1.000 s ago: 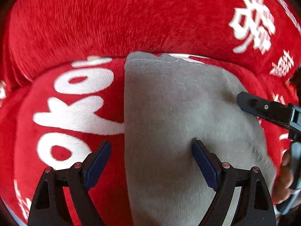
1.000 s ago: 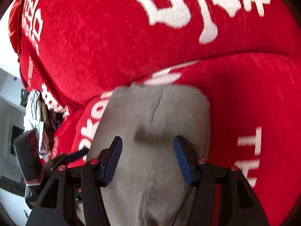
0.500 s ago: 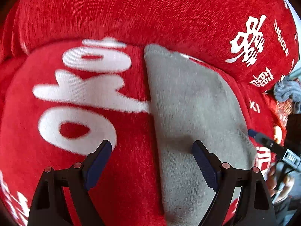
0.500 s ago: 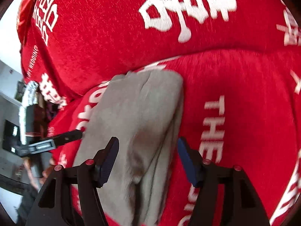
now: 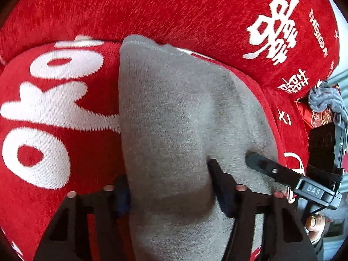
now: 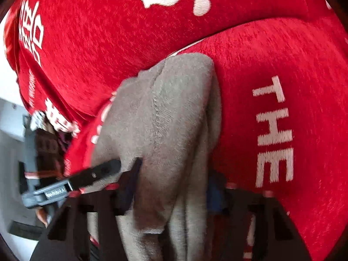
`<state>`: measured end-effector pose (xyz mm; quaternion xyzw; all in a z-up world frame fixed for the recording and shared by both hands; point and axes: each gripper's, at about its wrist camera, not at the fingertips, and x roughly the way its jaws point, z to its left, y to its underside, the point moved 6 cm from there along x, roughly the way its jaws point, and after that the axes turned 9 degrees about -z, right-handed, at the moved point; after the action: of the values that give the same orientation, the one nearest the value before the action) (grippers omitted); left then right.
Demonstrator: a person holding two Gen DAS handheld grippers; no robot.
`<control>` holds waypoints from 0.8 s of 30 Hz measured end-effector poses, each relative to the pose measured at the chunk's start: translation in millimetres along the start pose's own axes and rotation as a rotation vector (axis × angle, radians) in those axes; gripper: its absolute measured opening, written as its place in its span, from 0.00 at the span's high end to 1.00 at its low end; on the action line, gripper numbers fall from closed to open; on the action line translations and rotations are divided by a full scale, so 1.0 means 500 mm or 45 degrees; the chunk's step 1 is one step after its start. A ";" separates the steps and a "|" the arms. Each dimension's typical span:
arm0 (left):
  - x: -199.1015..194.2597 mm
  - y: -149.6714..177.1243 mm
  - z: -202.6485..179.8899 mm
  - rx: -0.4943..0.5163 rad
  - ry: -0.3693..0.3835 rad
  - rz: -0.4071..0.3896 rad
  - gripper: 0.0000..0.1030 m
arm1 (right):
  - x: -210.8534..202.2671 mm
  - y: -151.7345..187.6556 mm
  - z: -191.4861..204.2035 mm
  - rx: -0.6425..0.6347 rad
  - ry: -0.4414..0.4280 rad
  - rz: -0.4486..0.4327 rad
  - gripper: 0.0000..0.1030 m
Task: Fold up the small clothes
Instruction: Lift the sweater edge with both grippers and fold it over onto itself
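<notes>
Across a red plush cover (image 5: 65, 174) with large white lettering, a small grey garment (image 5: 174, 119) is laid lengthwise, its far hemmed end (image 5: 139, 41) lying where the flat seat surface meets a raised red cushion (image 5: 174, 10) behind it.

Left wrist view: the left claw (image 5: 169, 192) is seen straddling the near part of the garment, jaws closing. The left pad (image 5: 122, 195) is met by the garment's left edge; the right pad (image 5: 219, 187) is sunk into the grey pile, and cloth is bunched up between the two. The left edge of the garment is read as straight and clean. Open red cover is seen to its left, unobstructed. The right claw's finger (image 5: 267, 169) is noted resting on the garment's right side, with a hand (image 5: 315, 226) at the frame's lower right.

Right wrist view: the right claw (image 6: 174, 187) is seen with jaws closing over a raised grey ridge; folds of cloth hang between the pads, though motion blur keeps firm contact from being judged. The garment's right edge (image 6: 215, 108) is doubled, layers showing. Clear red cover with the letters "THE" (image 6: 274, 130) is seen to its right. The left claw's finger (image 6: 97, 171) lies just beside the right claw's left pad, so little room is left between the two tools.

At the cushion's right end, a grey cloth (image 5: 328, 100) is noted, well apart.
</notes>
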<state>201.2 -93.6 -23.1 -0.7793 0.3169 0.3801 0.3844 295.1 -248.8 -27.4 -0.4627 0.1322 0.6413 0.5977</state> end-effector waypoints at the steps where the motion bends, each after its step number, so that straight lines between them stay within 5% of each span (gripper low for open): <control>1: -0.005 -0.001 -0.004 0.018 -0.004 -0.011 0.47 | -0.001 0.001 0.008 -0.032 0.015 -0.006 0.58; 6: -0.012 -0.004 -0.020 0.110 -0.088 -0.054 0.51 | -0.010 -0.002 0.053 -0.187 0.126 -0.046 0.64; 24: -0.119 0.015 -0.025 0.220 -0.168 -0.145 0.52 | -0.076 0.025 0.161 -0.317 0.122 -0.128 0.66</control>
<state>169.0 -95.8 29.1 -0.7333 0.2776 0.3793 0.4913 243.5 -218.2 39.5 -0.5695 0.0567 0.5990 0.5601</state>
